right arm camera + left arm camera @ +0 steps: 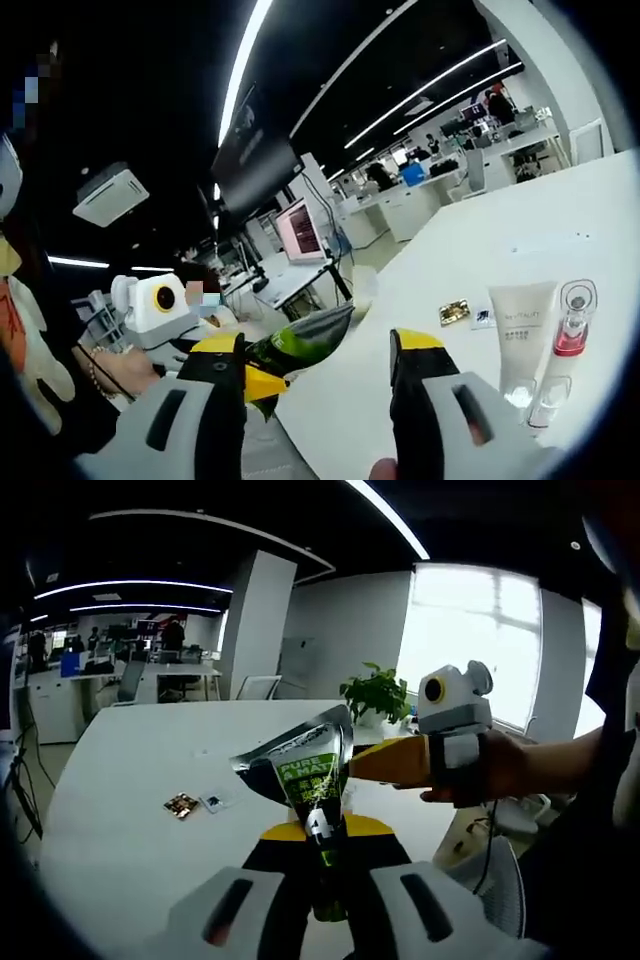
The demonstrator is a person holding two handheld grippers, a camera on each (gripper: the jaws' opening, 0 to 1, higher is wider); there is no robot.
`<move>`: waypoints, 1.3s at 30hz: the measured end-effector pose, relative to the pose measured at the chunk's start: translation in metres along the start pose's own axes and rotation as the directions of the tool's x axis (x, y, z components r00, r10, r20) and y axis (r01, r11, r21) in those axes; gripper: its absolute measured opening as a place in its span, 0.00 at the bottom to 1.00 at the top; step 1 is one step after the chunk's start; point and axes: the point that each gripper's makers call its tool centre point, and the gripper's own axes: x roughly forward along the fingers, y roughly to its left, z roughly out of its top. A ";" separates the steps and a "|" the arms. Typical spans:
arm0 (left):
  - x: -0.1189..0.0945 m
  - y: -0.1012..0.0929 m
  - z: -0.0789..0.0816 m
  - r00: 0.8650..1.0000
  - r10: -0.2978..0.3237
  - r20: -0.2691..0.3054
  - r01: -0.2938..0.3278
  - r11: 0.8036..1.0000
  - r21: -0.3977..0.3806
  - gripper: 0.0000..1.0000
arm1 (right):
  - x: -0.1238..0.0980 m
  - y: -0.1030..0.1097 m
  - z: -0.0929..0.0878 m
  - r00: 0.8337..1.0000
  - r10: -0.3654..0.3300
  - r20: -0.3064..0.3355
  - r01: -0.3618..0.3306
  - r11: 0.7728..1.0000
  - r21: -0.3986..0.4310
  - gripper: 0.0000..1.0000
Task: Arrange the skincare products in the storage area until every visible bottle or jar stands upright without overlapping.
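Holding the green tube in mid-air over the white table, the left tool pinches its lower end. The right tool stands spread with the tube's crimped end at its ten o'clock. On the table at four o'clock lie a white tube and a pink-capped bottle. Next, I judge, comes standing the green tube upright, apart from them.

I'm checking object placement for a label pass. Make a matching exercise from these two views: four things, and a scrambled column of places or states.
Things
1. green tube
2. white tube
3. potted plant
4. clear bottle with red liquid

Places or states
A. on the white table, beside the white tube
B. at the table's far edge
C. between the left hand-held gripper's jaws
D. on the table, cap toward the camera

Pairs: 1-C, 2-D, 3-B, 4-A
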 end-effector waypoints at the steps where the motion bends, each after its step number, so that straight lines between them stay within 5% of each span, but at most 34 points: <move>1: 0.000 -0.001 0.001 1.000 0.000 0.004 0.000 1.000 0.005 0.06 | 0.000 0.000 0.001 1.000 -0.002 0.007 0.002 1.000 0.010 0.52; 6: 0.002 -0.004 0.000 1.000 0.003 0.008 -0.003 1.000 0.004 0.06 | -0.003 -0.001 0.007 0.999 0.012 0.045 -0.016 0.997 0.074 0.26; 12: 0.001 -0.008 0.003 1.000 -0.011 0.028 0.011 1.000 -0.020 0.10 | -0.006 0.006 0.011 0.997 0.017 0.079 -0.024 0.995 0.092 0.19; 20: 0.003 -0.017 0.000 0.999 -0.033 0.026 0.034 0.999 -0.039 0.28 | -0.010 0.014 0.018 0.990 0.060 0.125 -0.083 0.978 0.192 0.06; 36: 0.001 -0.011 -0.005 1.000 -0.016 0.024 0.018 0.999 -0.052 0.51 | -0.024 0.022 0.018 0.989 0.098 0.115 -0.117 0.979 0.167 0.01; 39: 0.001 -0.012 -0.004 0.999 -0.027 0.029 0.030 0.997 -0.074 0.49 | -0.026 0.018 0.018 0.990 0.095 0.108 -0.111 0.982 0.156 0.01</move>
